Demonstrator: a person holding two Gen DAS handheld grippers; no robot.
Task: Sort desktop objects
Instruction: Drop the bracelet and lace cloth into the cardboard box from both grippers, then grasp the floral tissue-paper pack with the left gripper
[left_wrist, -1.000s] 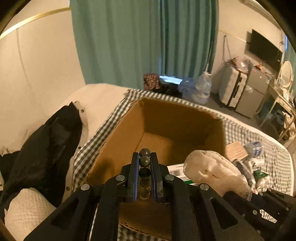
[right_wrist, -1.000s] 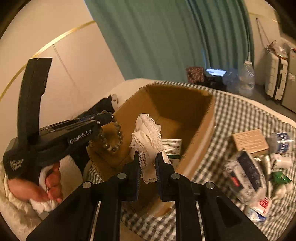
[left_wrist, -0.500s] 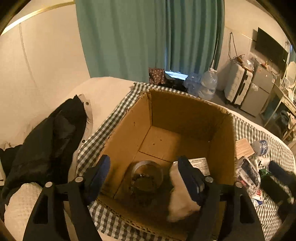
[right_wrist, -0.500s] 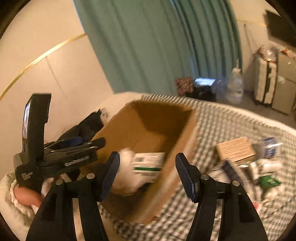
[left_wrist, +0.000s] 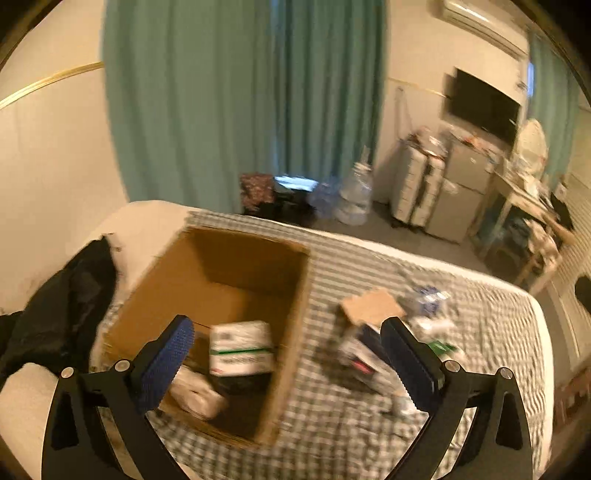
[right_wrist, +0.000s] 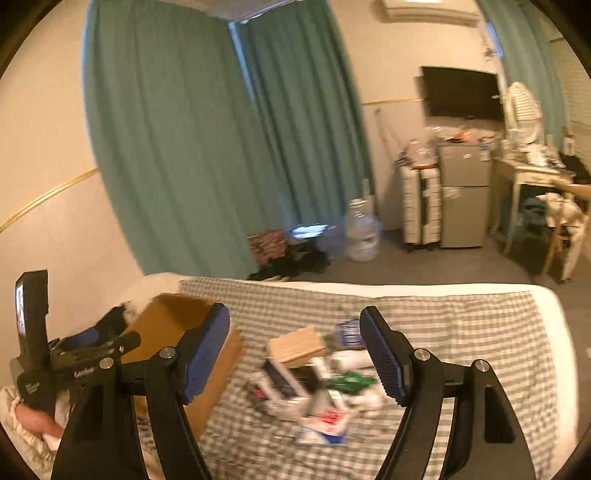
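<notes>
An open cardboard box stands on the checked blanket. Inside it lie a white carton with a green stripe and a white lace cloth. My left gripper hovers over the box's right wall, its jaws opening wide and gripping nothing. Beside the box, a pile of small packets, a brown carton and a bottle lie on the blanket. My right gripper hangs above that pile with its jaws opening and empty. The left gripper shows at the left of the right wrist view, over the box.
Dark clothing lies left of the box on the bed. Beyond the bed's far edge are green curtains, a water jug, a small fridge and a desk. A hand holds the left gripper.
The left gripper let go of a bead bracelet and the right of the lace cloth, both over the box. Both grippers opened, rose and swung right, the right one to over the pile.
</notes>
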